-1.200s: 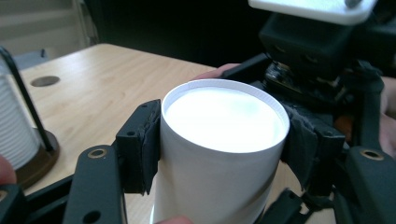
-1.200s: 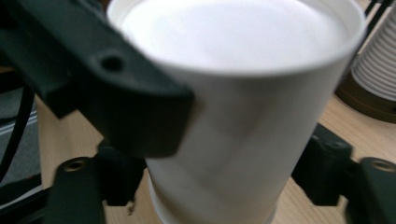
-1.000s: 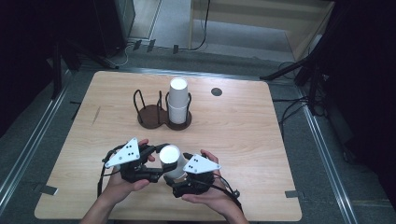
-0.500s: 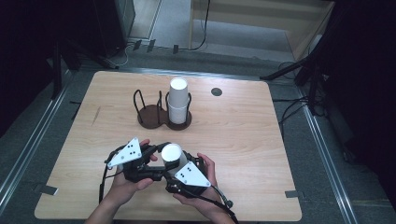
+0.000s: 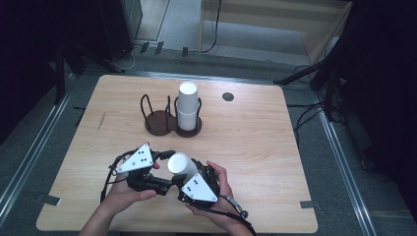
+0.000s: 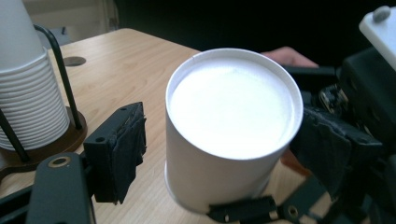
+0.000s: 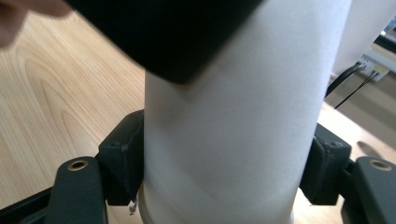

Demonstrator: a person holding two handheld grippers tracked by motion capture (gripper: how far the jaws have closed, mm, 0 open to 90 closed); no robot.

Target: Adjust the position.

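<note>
The wooden table [image 5: 255, 147] carries a dark two-ring cup holder [image 5: 169, 123] toward twelve o'clock, with a stack of white cups [image 5: 188, 105] standing in its right ring. At six o'clock, near the front edge, a single white paper cup [image 5: 178, 164] sits between the two tools. The right gripper [image 5: 196, 184] has just been closing and its pads press the cup's sides — a firm hold. The left gripper [image 5: 160, 169] at nine o'clock of the cup has just been opening; its left pad [image 6: 119, 149] stands apart from the cup wall.
</note>
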